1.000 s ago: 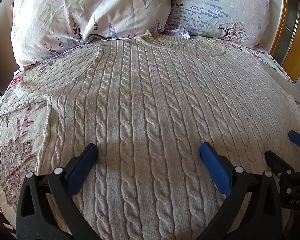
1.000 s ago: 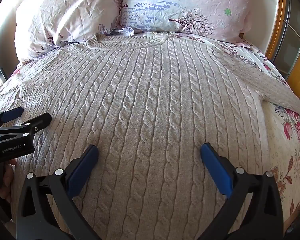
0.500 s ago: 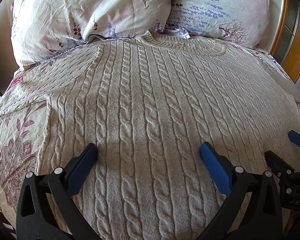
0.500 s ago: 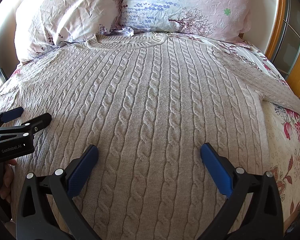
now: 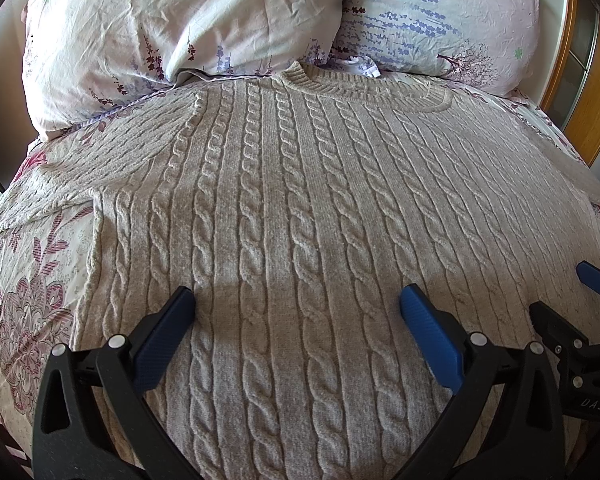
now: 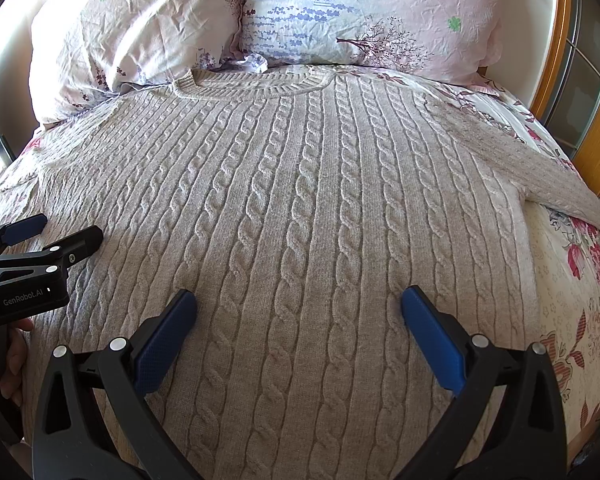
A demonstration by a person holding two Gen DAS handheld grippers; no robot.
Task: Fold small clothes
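Note:
A beige cable-knit sweater lies spread flat on the bed, collar toward the pillows; it also shows in the right wrist view. Its left sleeve runs off to the left and its right sleeve to the right. My left gripper is open and empty, hovering over the sweater's lower body. My right gripper is open and empty over the lower body too, to the right of the left one. Each gripper shows at the other view's edge: the right gripper in the left wrist view, the left gripper in the right wrist view.
Two floral pillows lie at the head of the bed. The floral bedsheet shows on either side of the sweater. A wooden frame with glass panes stands at the right.

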